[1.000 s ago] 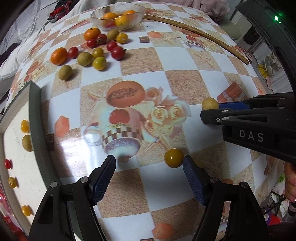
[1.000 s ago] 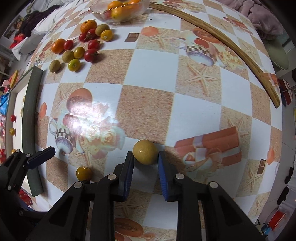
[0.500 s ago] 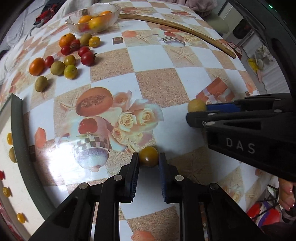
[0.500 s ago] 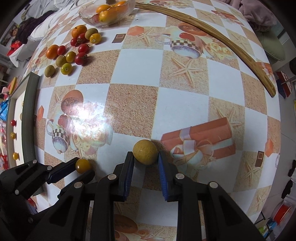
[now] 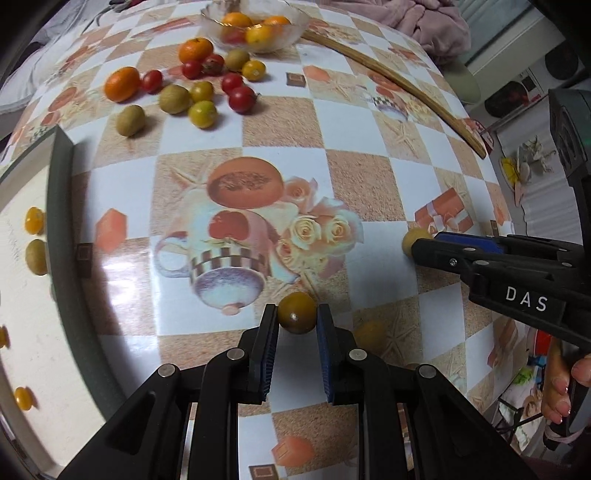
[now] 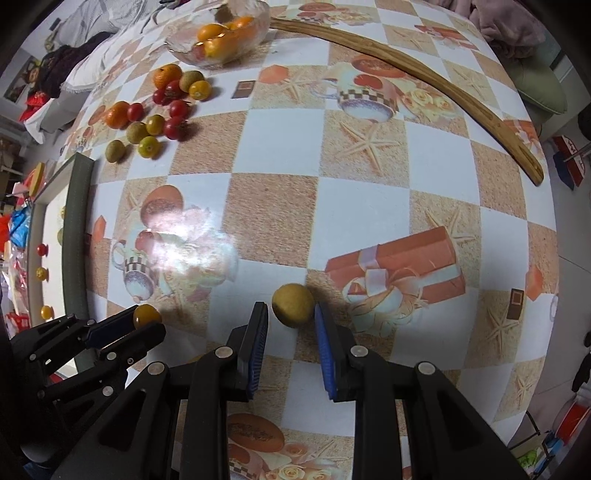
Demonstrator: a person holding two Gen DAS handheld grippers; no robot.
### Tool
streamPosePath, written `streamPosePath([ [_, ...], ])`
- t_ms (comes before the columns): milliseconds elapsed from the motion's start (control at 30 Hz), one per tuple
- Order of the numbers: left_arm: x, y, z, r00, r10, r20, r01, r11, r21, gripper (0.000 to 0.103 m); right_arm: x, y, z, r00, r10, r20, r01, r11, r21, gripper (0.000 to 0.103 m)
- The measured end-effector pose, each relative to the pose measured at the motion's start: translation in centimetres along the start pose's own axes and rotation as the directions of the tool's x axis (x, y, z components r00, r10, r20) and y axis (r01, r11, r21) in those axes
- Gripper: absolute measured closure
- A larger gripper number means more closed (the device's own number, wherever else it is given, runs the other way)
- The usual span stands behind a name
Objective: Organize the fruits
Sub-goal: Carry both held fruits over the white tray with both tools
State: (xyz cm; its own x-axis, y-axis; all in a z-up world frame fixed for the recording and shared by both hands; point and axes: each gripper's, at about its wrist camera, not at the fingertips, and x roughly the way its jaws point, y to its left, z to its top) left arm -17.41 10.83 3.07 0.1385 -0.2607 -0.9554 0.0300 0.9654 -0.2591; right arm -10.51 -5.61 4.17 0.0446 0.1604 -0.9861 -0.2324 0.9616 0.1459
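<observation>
My left gripper [image 5: 296, 320] is shut on a small dark yellow tomato [image 5: 297, 312] and holds it just above the tablecloth. My right gripper [image 6: 291, 320] is shut on a round yellow-green fruit [image 6: 292, 304]. The right gripper also shows in the left wrist view [image 5: 424, 245] with its fruit [image 5: 413, 236]. The left gripper shows in the right wrist view [image 6: 147, 321] with the tomato [image 6: 146, 315]. A cluster of oranges, red tomatoes, kiwis and yellow fruits [image 5: 184, 92] lies at the far left.
A glass bowl [image 5: 255, 26] holds oranges at the far edge. A white tray with a dark rim [image 5: 62, 240] at the left holds several small fruits. A long wooden stick [image 5: 399, 85] lies along the far right table edge.
My left gripper has closed on the dark yellow tomato and lifted it slightly. My right gripper has kept its hold on the yellow-green fruit and raised it a little.
</observation>
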Motion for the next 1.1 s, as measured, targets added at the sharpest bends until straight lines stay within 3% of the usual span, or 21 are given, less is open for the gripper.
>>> streamPosePath([
  [333, -2.5, 2.9, -0.6, 0.999, 0.018, 0.049, -0.014, 0.997, -0.071, 0.081, -0.5, 3.4, 0.0, 1.000, -0.005, 0.004, 0.006, 0.997, -0.073, 0.074],
  [533, -3.1, 4.4, -1.4, 0.998, 0.030, 0.055, -0.024, 0.995, -0.099, 0.081, 1.9, 2.3, -1.6, 0.995, -0.086, -0.052, 0.083, 0.995, -0.061, 0.074],
  [700, -3.0, 4.7, -1.6, 0.998, 0.030, 0.050, -0.025, 0.995, -0.094, 0.081, 1.9, 2.2, -2.7, 0.994, -0.108, -0.033, 0.105, 0.991, -0.089, 0.075],
  [733, -3.0, 4.7, -1.6, 0.998, 0.030, 0.049, -0.025, 0.995, -0.092, 0.081, 1.8, 2.2, -2.8, 0.994, -0.105, -0.034, 0.102, 0.991, -0.082, 0.078],
  [767, -3.0, 4.7, -1.6, 0.998, 0.029, 0.048, -0.025, 0.996, -0.090, 0.081, 1.8, 2.2, -2.9, 0.995, -0.097, -0.035, 0.094, 0.993, -0.073, 0.093],
  [800, -3.1, 4.7, -1.6, 0.998, 0.029, 0.047, -0.024, 0.996, -0.087, 0.081, 1.7, 1.9, -3.0, 0.996, -0.081, -0.040, 0.079, 0.995, -0.057, 0.097],
  [967, -3.3, 4.6, -1.5, 0.998, 0.030, 0.053, -0.026, 0.996, -0.083, 0.081, 0.6, 0.3, -3.9, 0.999, -0.005, -0.041, 0.005, 1.000, 0.001, 0.096],
  [1033, -3.3, 4.7, -1.5, 0.998, 0.030, 0.052, -0.026, 0.996, -0.085, 0.081, 0.1, -0.3, -4.2, 0.999, 0.016, -0.046, -0.016, 1.000, 0.001, 0.094],
  [1100, -3.3, 4.7, -1.5, 0.998, 0.030, 0.052, -0.026, 0.996, -0.087, 0.081, -0.4, -0.7, -4.7, 0.999, 0.008, -0.047, -0.008, 1.000, -0.013, 0.068],
])
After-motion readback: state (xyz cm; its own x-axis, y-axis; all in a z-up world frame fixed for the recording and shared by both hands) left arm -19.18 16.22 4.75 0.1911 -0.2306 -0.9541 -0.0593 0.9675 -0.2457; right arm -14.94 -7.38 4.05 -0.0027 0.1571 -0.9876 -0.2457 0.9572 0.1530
